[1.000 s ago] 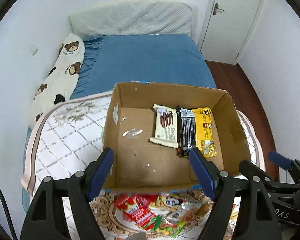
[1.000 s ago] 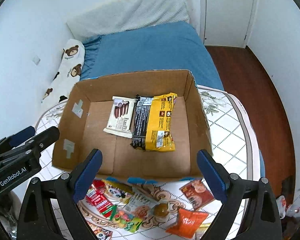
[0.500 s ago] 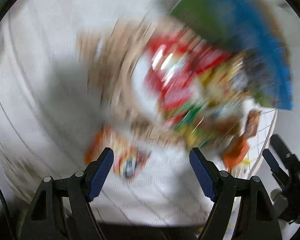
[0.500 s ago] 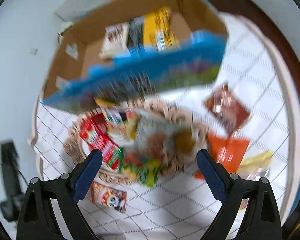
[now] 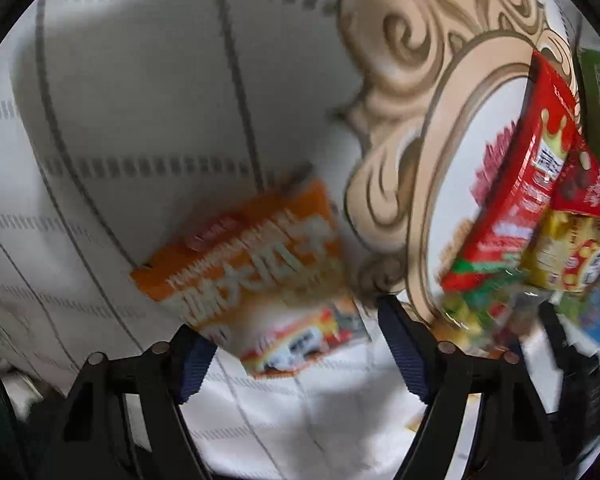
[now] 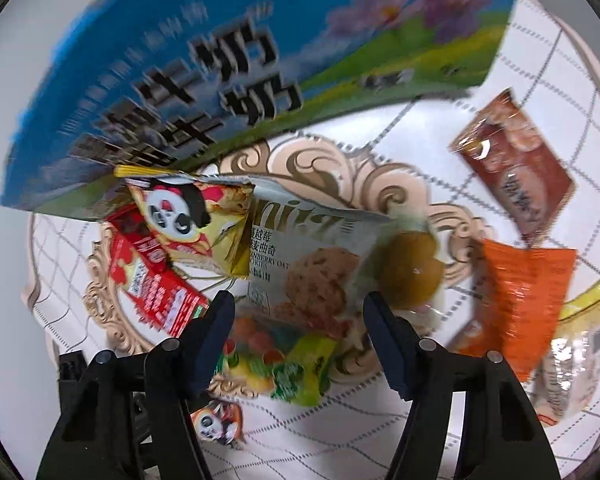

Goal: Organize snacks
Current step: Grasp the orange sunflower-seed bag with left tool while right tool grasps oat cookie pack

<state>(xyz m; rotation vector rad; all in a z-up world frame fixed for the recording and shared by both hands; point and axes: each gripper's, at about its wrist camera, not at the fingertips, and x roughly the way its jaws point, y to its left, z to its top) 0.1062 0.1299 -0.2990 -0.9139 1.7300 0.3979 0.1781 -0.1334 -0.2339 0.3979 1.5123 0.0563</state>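
Observation:
My left gripper (image 5: 295,344) points down at an orange snack packet (image 5: 259,264) lying on the white tablecloth. The packet sits between the closing jaws, and I see no pad pressing on it. My right gripper (image 6: 300,320) hangs over a white cranberry oat cookie packet (image 6: 312,264) in the snack pile. Its jaws are closing too, with that packet and a colourful gummy bag (image 6: 287,364) between them, not pinched. The cardboard box's blue and green printed wall (image 6: 259,60) stands just behind the pile.
Around the cookie packet lie a yellow panda packet (image 6: 187,216), a red box (image 6: 151,280), a round golden snack (image 6: 412,272), a brown packet (image 6: 516,160), an orange packet (image 6: 516,304) and a small panda packet (image 6: 215,424). Red packets (image 5: 520,184) crowd the left view's right side.
Both grippers have dropped from above the open box to just over the snacks on the table. The right jaws have narrowed. The left view has rolled round.

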